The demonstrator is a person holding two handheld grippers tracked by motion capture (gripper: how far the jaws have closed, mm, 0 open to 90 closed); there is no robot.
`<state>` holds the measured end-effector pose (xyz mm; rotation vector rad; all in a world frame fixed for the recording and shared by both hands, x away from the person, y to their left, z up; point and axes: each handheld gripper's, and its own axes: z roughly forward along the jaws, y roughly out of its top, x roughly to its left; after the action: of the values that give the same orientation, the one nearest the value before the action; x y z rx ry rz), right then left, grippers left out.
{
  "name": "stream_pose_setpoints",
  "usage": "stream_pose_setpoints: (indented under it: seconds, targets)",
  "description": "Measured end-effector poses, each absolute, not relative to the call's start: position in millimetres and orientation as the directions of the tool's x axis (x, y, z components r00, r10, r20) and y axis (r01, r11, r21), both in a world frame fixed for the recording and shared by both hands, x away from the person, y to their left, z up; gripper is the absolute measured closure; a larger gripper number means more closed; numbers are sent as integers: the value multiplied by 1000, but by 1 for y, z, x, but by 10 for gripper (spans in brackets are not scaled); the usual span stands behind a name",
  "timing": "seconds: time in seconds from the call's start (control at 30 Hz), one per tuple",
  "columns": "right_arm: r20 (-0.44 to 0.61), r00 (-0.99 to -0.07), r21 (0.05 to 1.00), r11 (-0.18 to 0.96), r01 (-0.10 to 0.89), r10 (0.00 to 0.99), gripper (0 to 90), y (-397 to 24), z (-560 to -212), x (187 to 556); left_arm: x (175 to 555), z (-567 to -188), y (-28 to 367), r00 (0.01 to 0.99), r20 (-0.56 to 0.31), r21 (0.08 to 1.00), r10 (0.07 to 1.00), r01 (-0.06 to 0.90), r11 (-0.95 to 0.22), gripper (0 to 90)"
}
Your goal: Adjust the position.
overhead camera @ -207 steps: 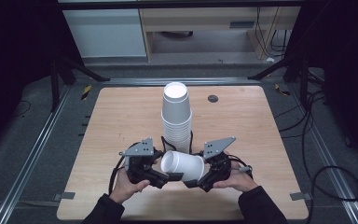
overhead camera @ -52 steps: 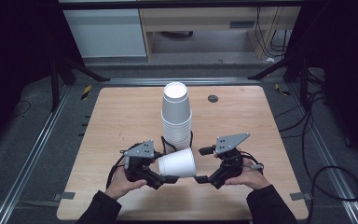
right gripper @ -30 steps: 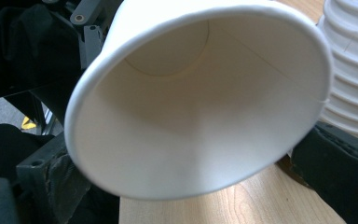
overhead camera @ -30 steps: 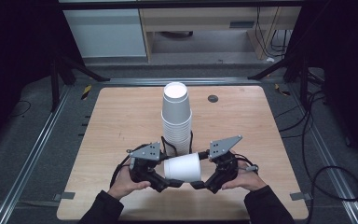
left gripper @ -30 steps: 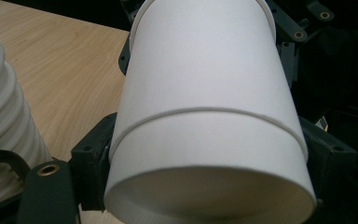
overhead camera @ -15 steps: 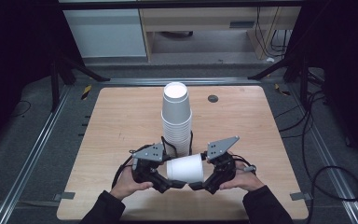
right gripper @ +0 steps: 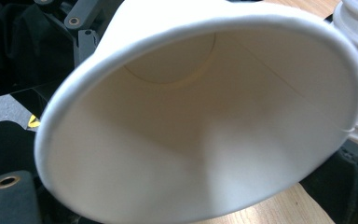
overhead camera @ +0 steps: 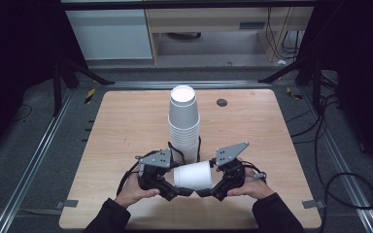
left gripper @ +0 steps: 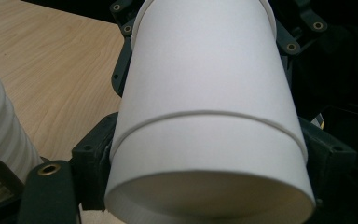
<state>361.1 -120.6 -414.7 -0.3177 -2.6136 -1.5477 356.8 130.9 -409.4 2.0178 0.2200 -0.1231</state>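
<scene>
A white paper cup [overhead camera: 192, 175] lies on its side just above the wooden table [overhead camera: 126, 126], held between my two grippers. My left gripper [overhead camera: 176, 188] is shut on its base end; its black fingers [left gripper: 91, 154] press both sides of the cup [left gripper: 205, 93]. A raised ring runs round the cup's middle. My right gripper [overhead camera: 207, 190] is at the open mouth. Its jaws have just been closing on the rim [right gripper: 205, 42], which is squashed into an oval. A tall stack of upturned white cups [overhead camera: 184, 121] stands right behind.
A small black round disc [overhead camera: 222, 102] lies near the table's far edge. Metal rails [overhead camera: 43, 145] run along both sides of the table, and cables [overhead camera: 335, 160] trail on the floor at the right. A cabinet [overhead camera: 111, 34] stands beyond the table.
My right gripper has come in from the right to the cup's open end and closed on its rim. The left gripper has kept holding the cup in place.
</scene>
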Motion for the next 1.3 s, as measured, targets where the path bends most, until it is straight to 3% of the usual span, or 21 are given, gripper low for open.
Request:
stream_pose_setpoints:
  seconds: [0.3, 0.87, 1.3]
  targets:
    - [180, -973, 858, 462, 227, 144, 94, -125, -414, 363, 356, -407, 135, 973, -189, 873, 131, 228, -430, 168]
    - [100, -968, 853, 481, 203, 231, 94, -151, -394, 373, 361, -406, 162, 954, -131, 827, 271, 256, -500, 125]
    - [35, -972, 816, 555, 162, 233, 94, -145, -375, 384, 365, -399, 165, 951, -108, 817, 290, 251, -519, 126]
